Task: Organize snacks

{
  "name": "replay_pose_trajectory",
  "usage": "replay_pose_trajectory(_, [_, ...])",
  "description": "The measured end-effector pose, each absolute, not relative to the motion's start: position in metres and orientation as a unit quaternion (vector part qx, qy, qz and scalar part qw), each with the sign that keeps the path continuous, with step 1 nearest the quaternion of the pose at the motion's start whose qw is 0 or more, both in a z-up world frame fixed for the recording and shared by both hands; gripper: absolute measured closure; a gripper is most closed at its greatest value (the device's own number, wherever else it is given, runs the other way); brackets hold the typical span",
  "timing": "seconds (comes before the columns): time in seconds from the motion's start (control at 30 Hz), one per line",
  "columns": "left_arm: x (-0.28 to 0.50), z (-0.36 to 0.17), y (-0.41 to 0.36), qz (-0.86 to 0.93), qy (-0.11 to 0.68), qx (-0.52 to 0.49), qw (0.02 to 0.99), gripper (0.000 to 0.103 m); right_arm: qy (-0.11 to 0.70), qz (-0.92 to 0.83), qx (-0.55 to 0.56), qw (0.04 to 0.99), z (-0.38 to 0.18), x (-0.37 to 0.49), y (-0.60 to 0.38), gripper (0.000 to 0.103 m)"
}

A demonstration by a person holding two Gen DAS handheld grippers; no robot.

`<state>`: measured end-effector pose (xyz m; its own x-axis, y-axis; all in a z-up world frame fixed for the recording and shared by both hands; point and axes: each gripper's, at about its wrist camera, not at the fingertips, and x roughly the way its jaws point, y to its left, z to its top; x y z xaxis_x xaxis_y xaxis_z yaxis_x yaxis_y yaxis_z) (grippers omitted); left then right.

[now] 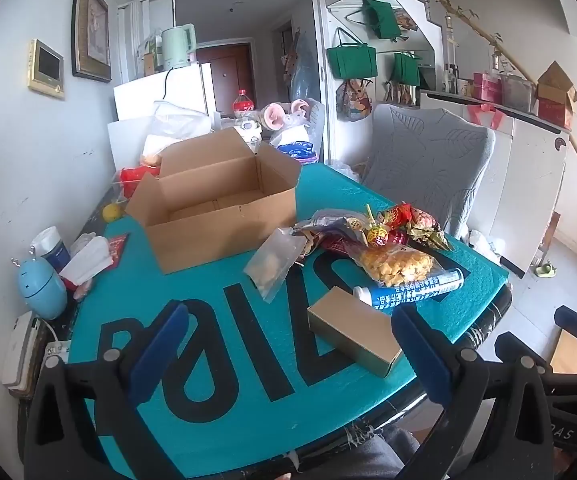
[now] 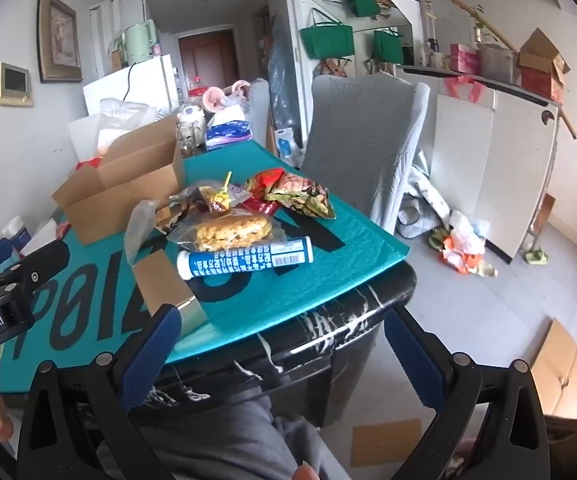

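Note:
An open, empty cardboard box stands at the back left of the teal mat. To its right lies a heap of snacks: a clear pouch, a yellow puffed-snack bag, a lollipop, red and green packets, a blue-and-white tube and a small gold box. My left gripper hovers open near the mat's front, the gold box just beyond it. My right gripper hangs open over the table's front edge.
A grey covered chair stands behind the table's right side. Clutter sits at the mat's left: a blue egg-shaped gadget, tissues, a yellow ball. A person's grey-trousered leg lies below. Litter and flat cardboard cover the floor at right.

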<state>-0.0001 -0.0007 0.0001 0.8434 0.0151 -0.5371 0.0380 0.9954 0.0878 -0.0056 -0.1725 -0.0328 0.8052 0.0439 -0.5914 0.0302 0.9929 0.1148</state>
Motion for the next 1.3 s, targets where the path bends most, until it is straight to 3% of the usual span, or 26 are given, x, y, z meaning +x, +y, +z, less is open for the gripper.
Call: replay_pose_trajectory(1.3, [-0.006, -0.001, 0.007, -0.004, 0.281, 0.043, 0.959, 0.0, 0.312, 0.018, 0.051, 0.948, -0.035, -0.007, -0.164, 0.0])
